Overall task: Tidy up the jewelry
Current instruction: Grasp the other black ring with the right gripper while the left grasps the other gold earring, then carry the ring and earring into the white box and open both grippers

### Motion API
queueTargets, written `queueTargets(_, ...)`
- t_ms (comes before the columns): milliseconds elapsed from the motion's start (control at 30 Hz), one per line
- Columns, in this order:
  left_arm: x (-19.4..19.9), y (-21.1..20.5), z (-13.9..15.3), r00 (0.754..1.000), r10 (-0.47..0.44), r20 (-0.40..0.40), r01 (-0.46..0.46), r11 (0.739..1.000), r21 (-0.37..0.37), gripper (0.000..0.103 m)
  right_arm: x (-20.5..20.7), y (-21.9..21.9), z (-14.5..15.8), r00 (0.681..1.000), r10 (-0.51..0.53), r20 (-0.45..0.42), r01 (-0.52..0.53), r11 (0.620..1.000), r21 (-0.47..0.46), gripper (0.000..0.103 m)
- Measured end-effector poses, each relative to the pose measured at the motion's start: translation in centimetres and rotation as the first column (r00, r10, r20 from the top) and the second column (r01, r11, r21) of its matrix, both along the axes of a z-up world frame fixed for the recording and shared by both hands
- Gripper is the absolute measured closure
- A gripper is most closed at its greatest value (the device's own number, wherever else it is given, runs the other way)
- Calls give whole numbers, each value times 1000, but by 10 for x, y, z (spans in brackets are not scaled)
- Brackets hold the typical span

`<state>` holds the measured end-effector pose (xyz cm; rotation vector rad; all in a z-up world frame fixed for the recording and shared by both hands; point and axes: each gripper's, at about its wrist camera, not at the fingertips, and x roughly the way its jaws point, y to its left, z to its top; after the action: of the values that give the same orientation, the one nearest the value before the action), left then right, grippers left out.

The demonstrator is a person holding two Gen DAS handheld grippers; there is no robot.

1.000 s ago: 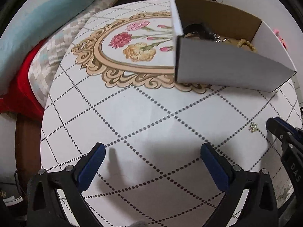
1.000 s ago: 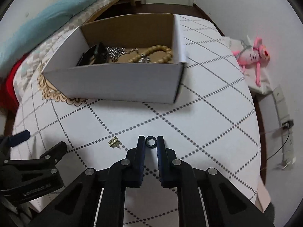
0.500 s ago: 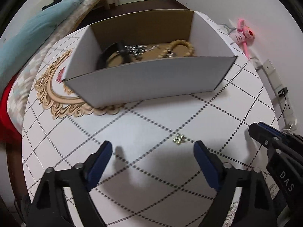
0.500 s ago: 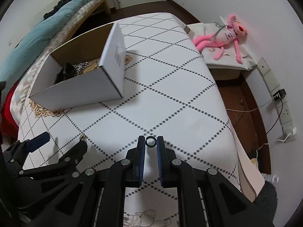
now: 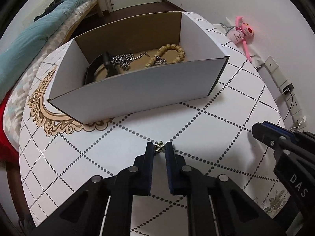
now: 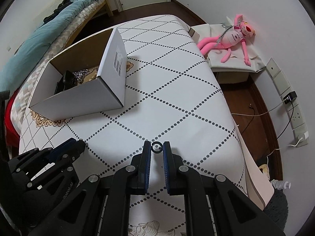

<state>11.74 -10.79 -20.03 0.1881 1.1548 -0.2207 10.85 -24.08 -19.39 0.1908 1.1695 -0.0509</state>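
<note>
A small gold, sparkly jewel (image 5: pixel 159 146) lies on the white dotted tablecloth (image 5: pixel 196 118), and my left gripper (image 5: pixel 159 149) is shut on it at the fingertips. My right gripper (image 6: pixel 157 150) is shut on a small black ring (image 6: pixel 152 147) just above the cloth. Behind them stands a white cardboard box (image 5: pixel 137 92), also in the right wrist view (image 6: pixel 82 100). Inside it lie a black band (image 5: pixel 92 68), a silver chain (image 5: pixel 122 60) and a beige bead bracelet (image 5: pixel 173 53). The right gripper's tip (image 5: pixel 261 132) shows at the left wrist view's right edge.
A gold floral print (image 5: pixel 49 118) runs under the box's left end. The table's right edge (image 6: pixel 226 102) drops to a wooden floor with cables and wall sockets (image 6: pixel 295 108). A pink plush toy (image 6: pixel 230 37) lies beyond, and a bed with a teal blanket (image 6: pixel 49 31) at the back left.
My left gripper swung right to the small gold jewel and shut its jaws on it. My right gripper shifted right, away from the box, still holding the black ring.
</note>
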Motion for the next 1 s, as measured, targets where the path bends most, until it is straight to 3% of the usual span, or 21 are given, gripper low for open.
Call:
queueTargets(300, -4, 14, 18, 1000, 17, 8, -16, 997, -73, 96, 2, 2, 26, 999, 3, 53, -4, 1000, 27, 90)
queueTargets(500, 0, 38, 73, 996, 60, 62, -48, 981, -186, 96, 8, 9, 60, 994, 14, 111, -23, 997, 78, 90)
queueTargets(667, 29, 60, 115, 992, 99, 82, -74, 961, -266, 96, 39, 21, 85, 988, 52, 142, -71, 988, 134, 90)
queueTargets(767, 54, 68, 119, 991, 110, 71, -87, 961, -263, 96, 73, 33, 88, 987, 88, 132, -110, 979, 171, 90)
queueTargets(1000, 111, 82, 94, 991, 120, -67, -133, 953, -273, 95, 141, 53, 68, 988, 152, 29, -154, 973, 172, 90)
